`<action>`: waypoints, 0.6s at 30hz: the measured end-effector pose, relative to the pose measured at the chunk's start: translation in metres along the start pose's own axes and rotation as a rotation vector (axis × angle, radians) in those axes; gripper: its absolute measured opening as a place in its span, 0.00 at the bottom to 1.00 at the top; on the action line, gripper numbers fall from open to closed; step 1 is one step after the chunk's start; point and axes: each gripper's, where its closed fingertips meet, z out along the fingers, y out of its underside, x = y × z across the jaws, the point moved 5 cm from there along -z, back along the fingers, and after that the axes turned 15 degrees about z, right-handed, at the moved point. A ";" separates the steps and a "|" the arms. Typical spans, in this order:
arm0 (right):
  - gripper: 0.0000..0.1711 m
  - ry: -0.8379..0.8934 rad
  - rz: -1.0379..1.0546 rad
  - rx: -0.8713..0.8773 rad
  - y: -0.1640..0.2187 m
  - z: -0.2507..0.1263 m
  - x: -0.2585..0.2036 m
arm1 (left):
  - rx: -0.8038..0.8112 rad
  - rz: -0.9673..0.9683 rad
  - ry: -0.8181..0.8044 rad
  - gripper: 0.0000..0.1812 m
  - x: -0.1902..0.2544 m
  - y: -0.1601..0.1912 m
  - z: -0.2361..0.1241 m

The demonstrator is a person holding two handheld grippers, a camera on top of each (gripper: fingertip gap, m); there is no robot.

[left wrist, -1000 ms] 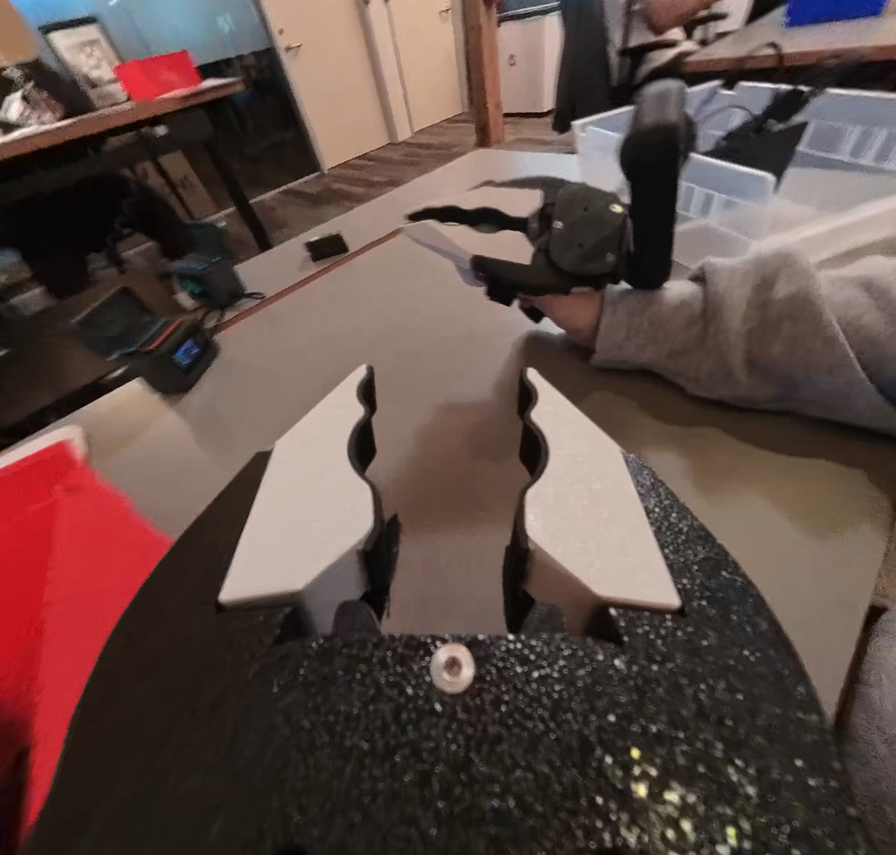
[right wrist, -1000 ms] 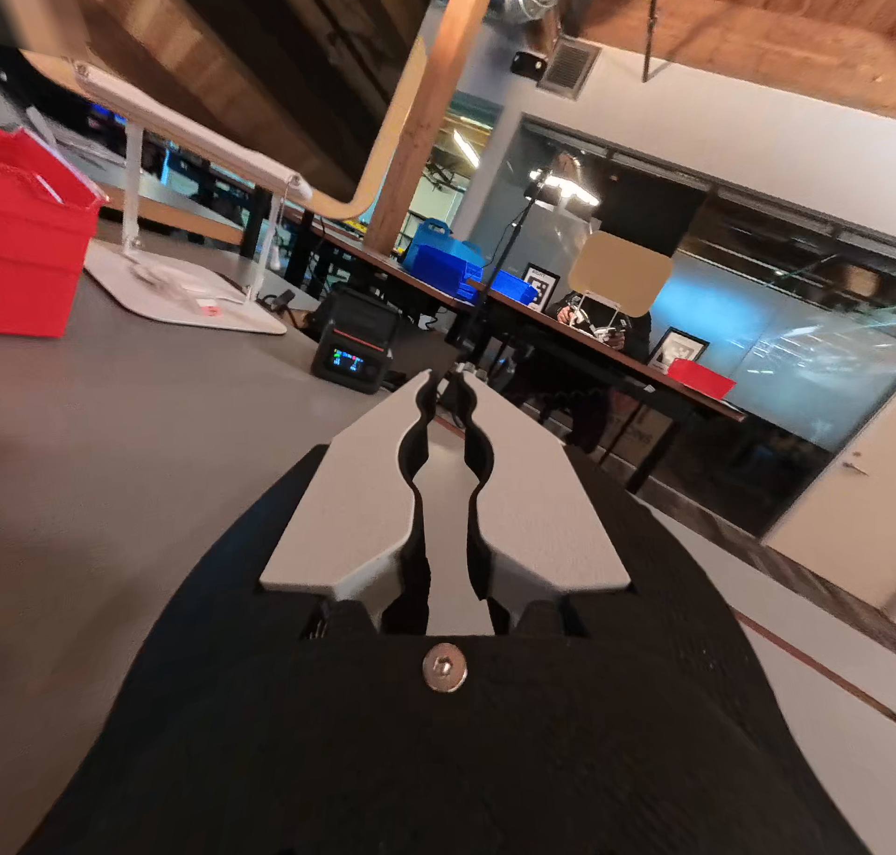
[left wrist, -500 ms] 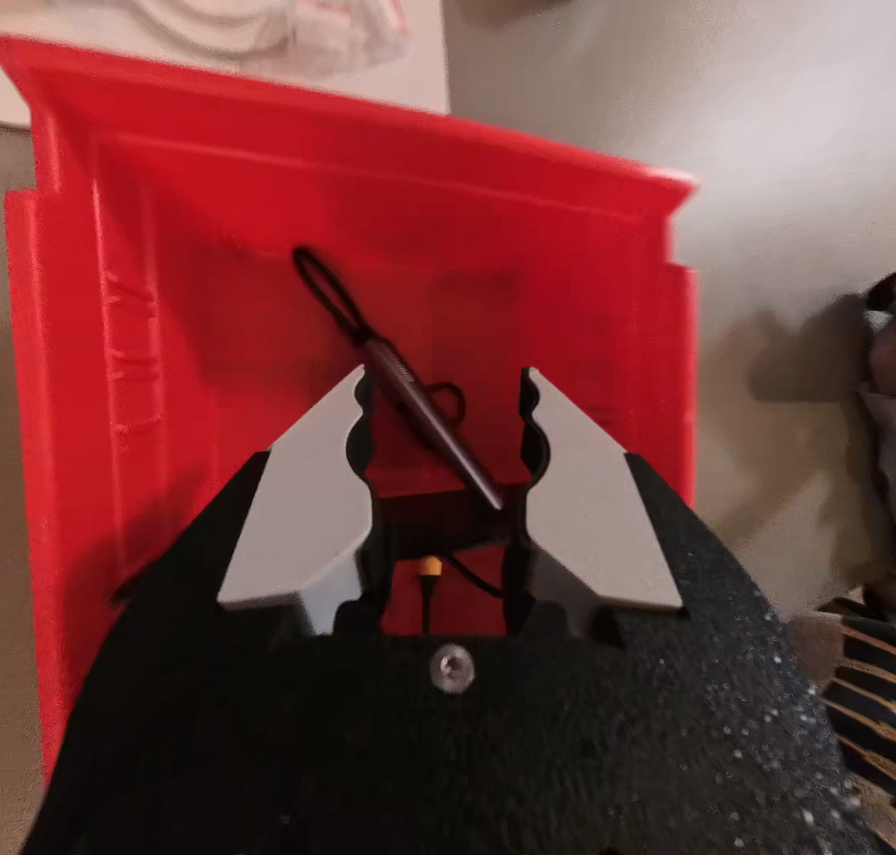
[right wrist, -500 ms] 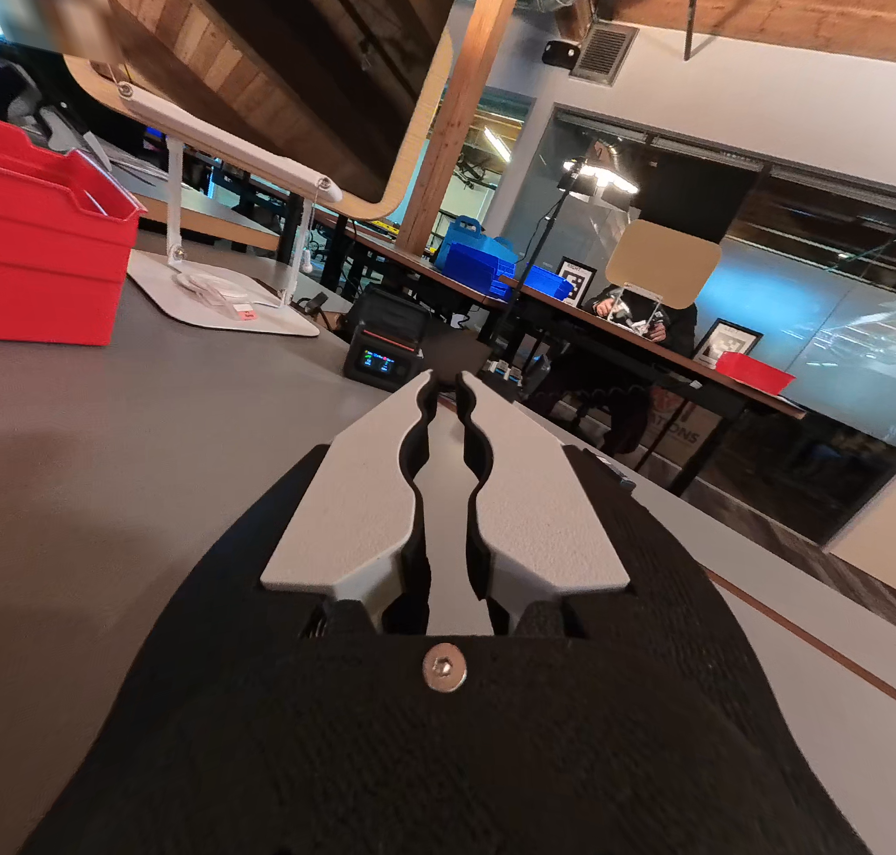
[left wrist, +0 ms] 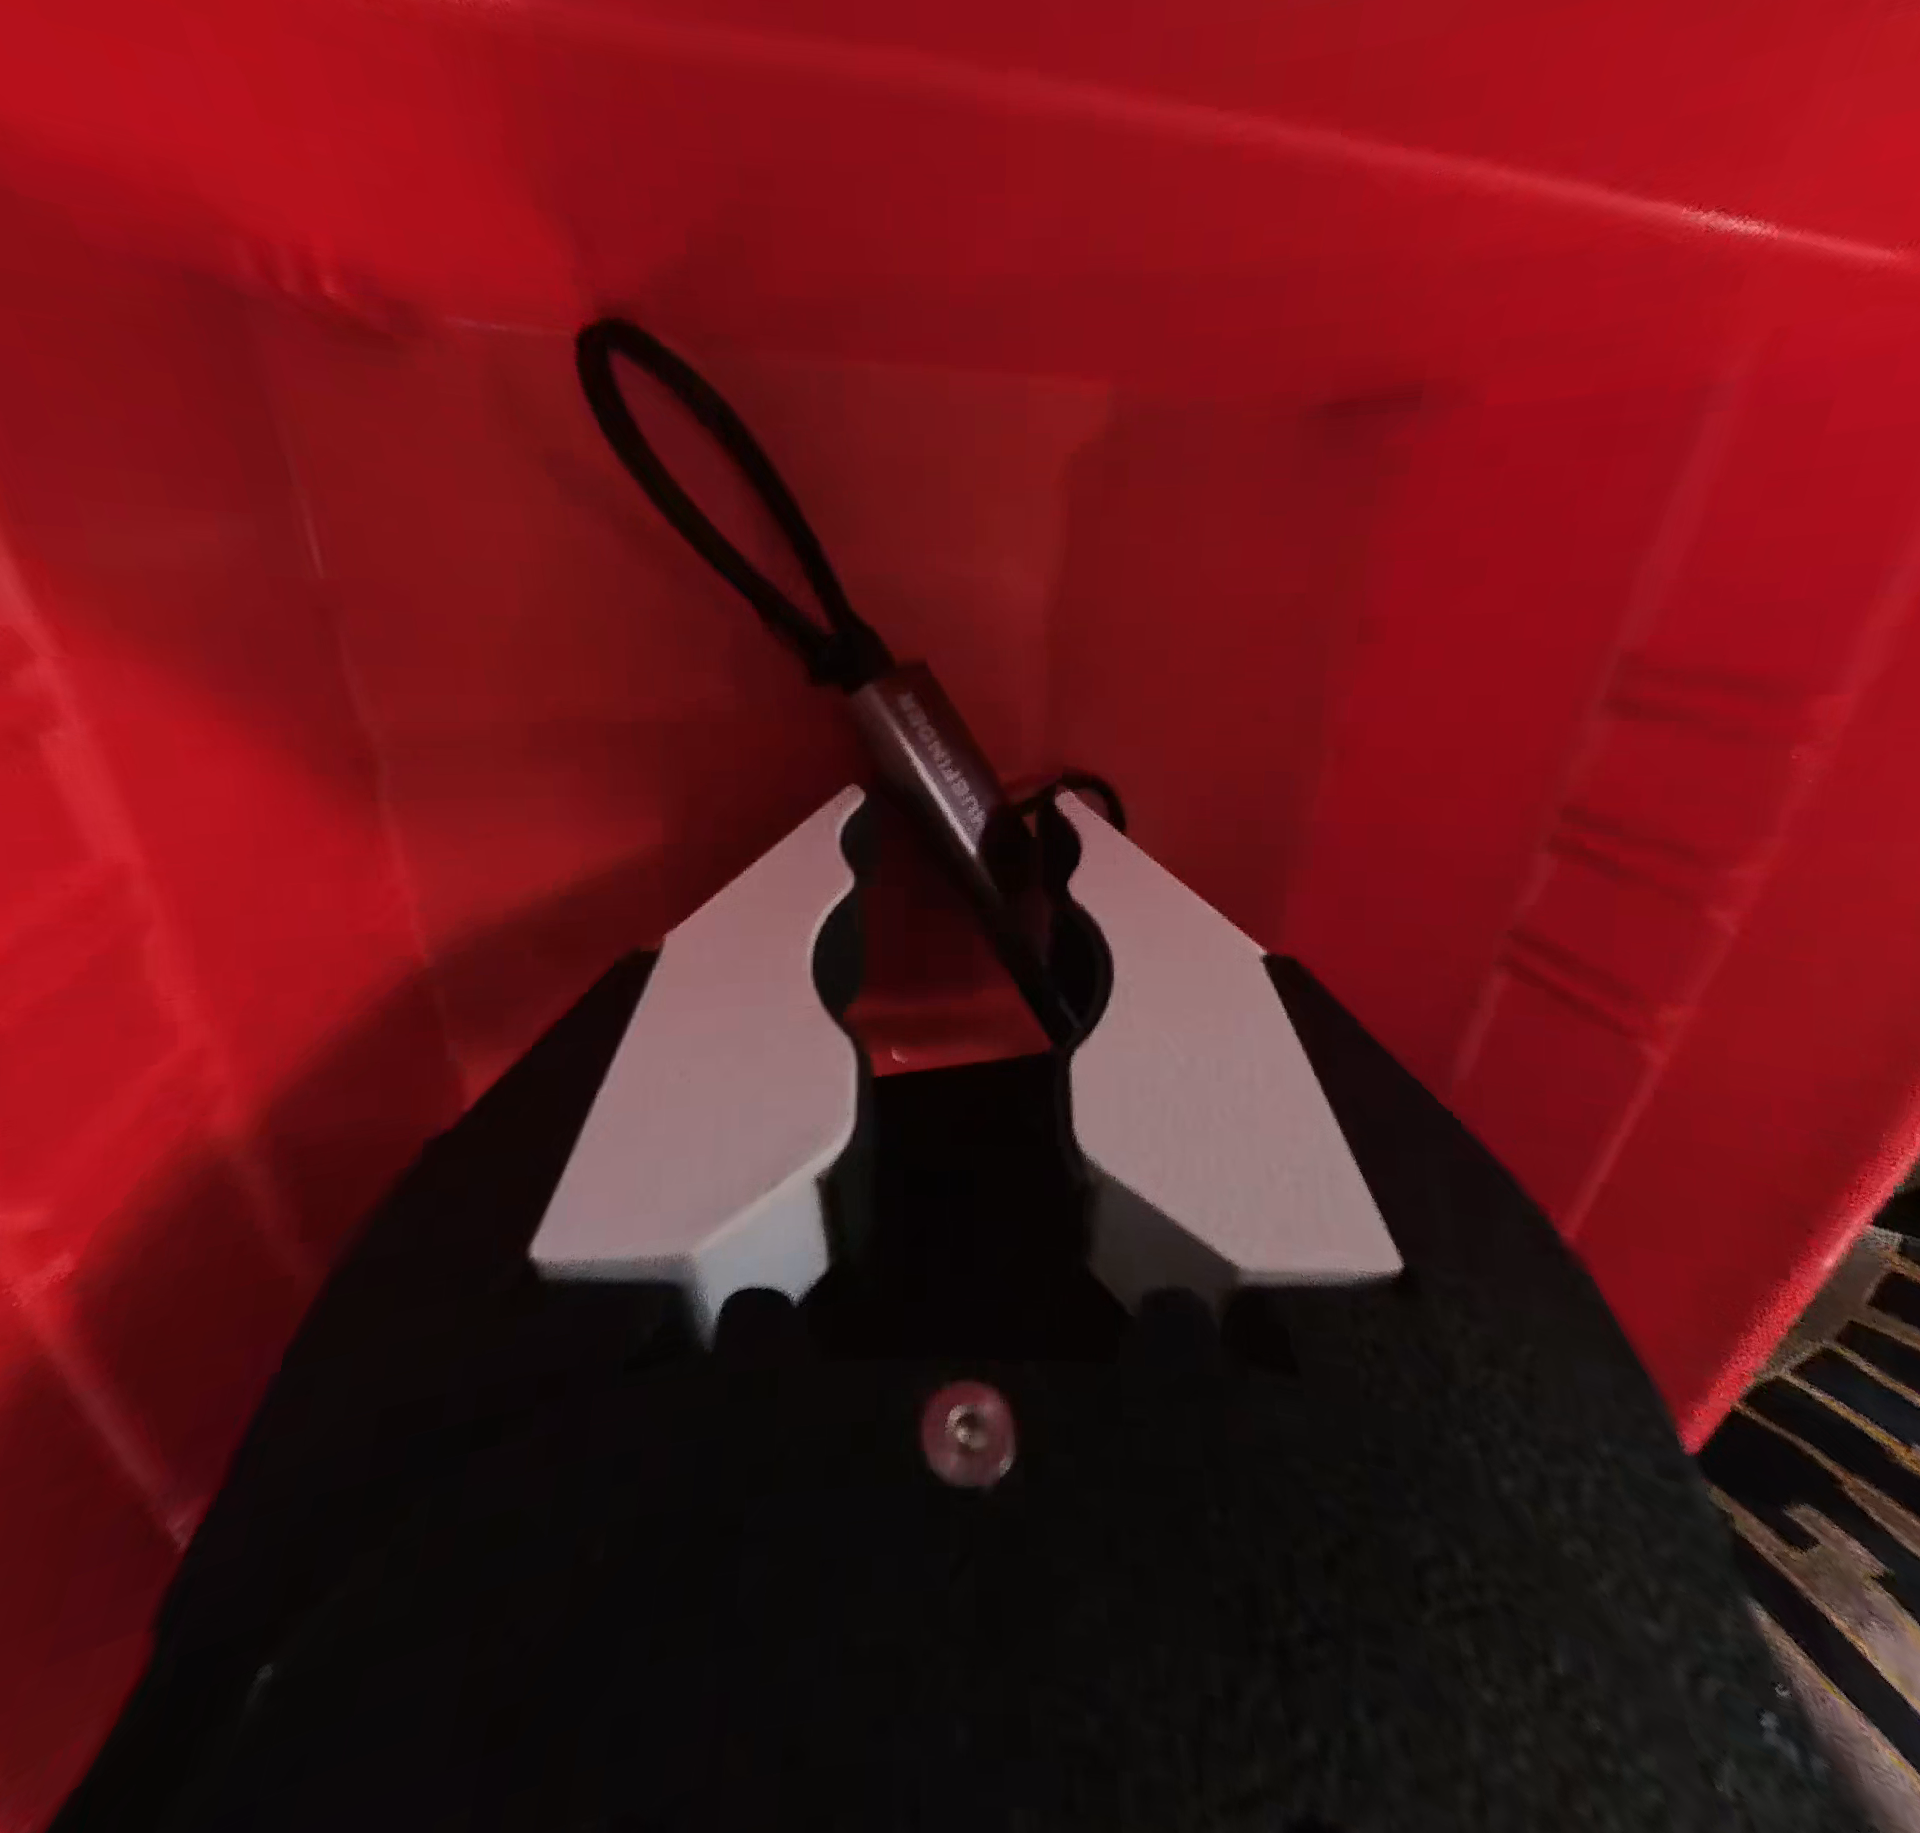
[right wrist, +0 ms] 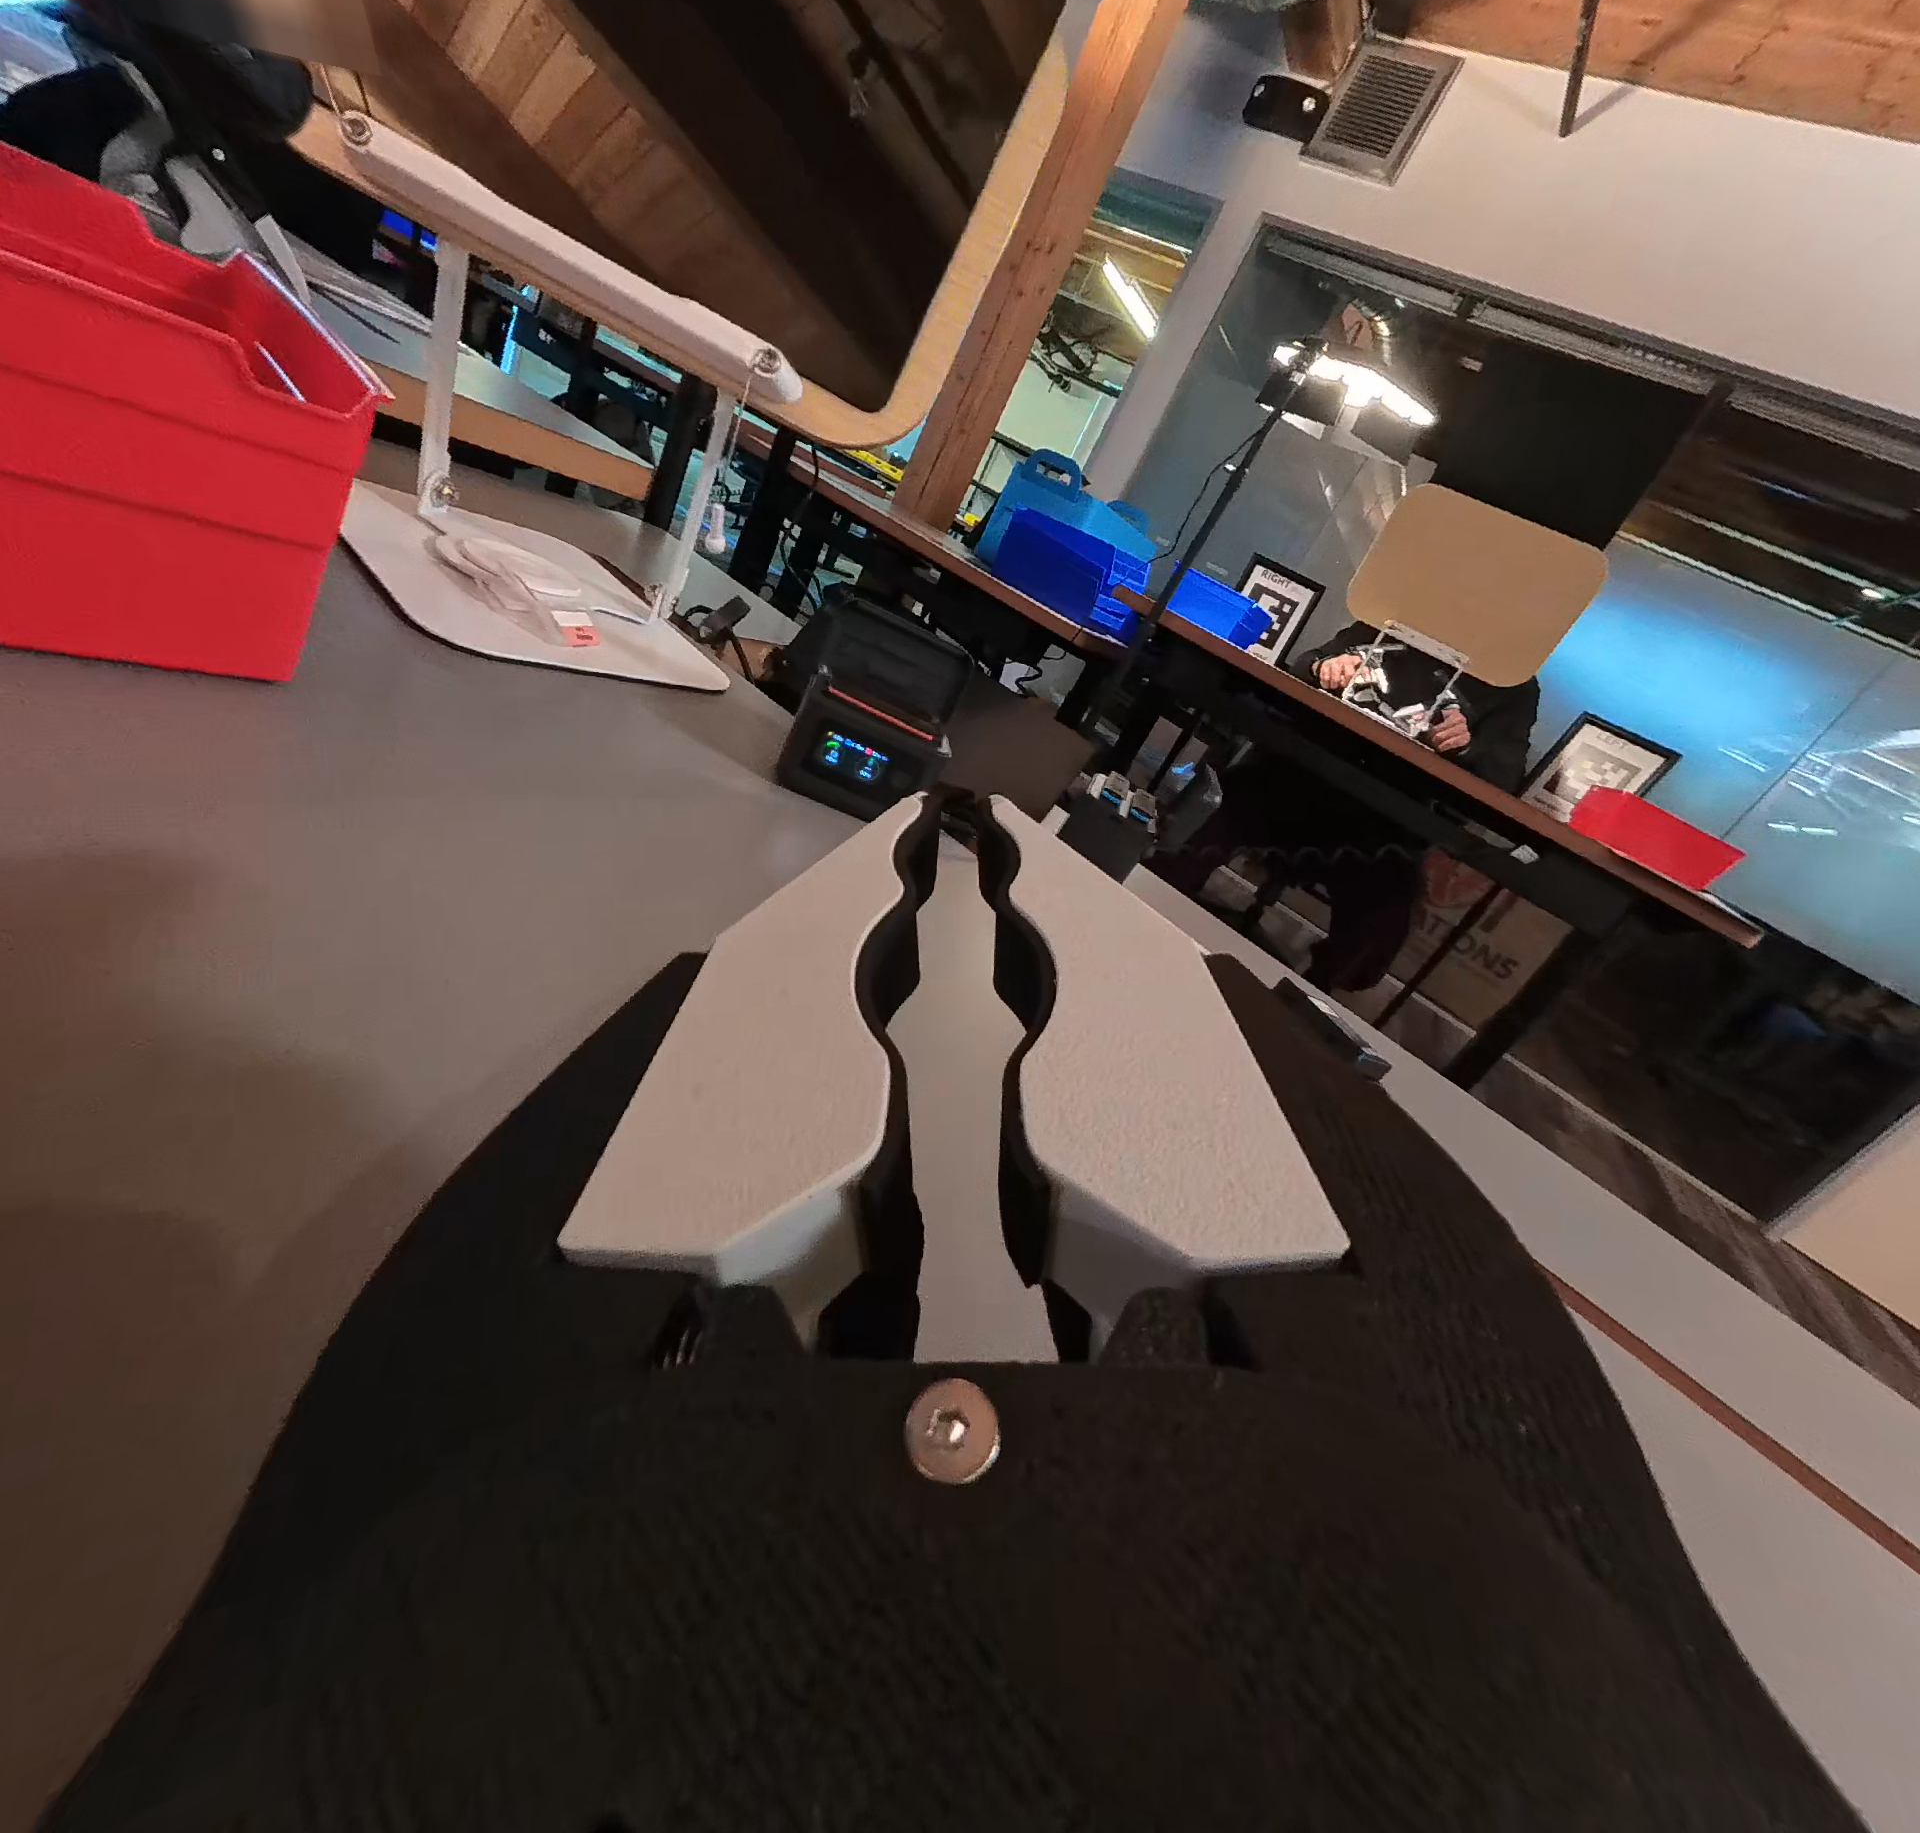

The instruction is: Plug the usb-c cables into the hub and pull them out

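Observation:
In the left wrist view I look down into a red bin (left wrist: 416, 640). A slim dark grey hub (left wrist: 930, 765) lies slanted in it, with a black cable loop (left wrist: 675, 495) at its far end. A thin black cable (left wrist: 1086, 796) curls beside it. My left gripper (left wrist: 971, 817) is open inside the bin. The hub's near end runs between its fingertips and lies close to the right finger. My right gripper (right wrist: 954, 812) is empty, with only a narrow gap between the fingers. It hovers low over the grey table (right wrist: 416, 900), and the red bin (right wrist: 156, 474) is far to its left.
A white stand with a flat base (right wrist: 540, 588) sits beside the bin. A small black device with a lit screen (right wrist: 862, 734) stands past the table's far edge. A person sits at a far table (right wrist: 1455, 734) with blue bins (right wrist: 1070, 547). Patterned fabric (left wrist: 1849, 1368) shows at the bin's lower right. My hands' fingertips stand some 35 centimeters from each other.
My left gripper swung from the table to above the red bin, then dropped into it. Its fingers have narrowed around the hub's near end. My right gripper has turned slightly, still empty.

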 end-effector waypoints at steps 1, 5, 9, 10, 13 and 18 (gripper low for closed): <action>0.03 -0.003 -0.005 0.000 0.000 0.000 -0.001 | -0.001 0.000 -0.001 0.15 0.000 0.000 0.000; 0.03 -0.015 -0.022 -0.002 0.000 0.002 -0.005 | 0.005 0.033 -0.022 0.14 0.002 -0.001 -0.004; 0.03 -0.022 -0.019 -0.004 0.001 0.003 -0.006 | 0.034 0.084 -0.048 0.13 0.007 -0.003 -0.015; 0.03 -0.022 -0.017 -0.005 0.001 0.004 -0.006 | 0.041 0.093 -0.043 0.12 0.009 -0.002 -0.016; 0.03 -0.025 -0.011 -0.006 0.001 0.005 -0.007 | 0.063 0.121 -0.037 0.11 0.016 -0.002 -0.022; 0.03 -0.026 -0.009 -0.005 0.001 0.006 -0.007 | 0.116 0.170 -0.064 0.10 0.026 -0.003 -0.041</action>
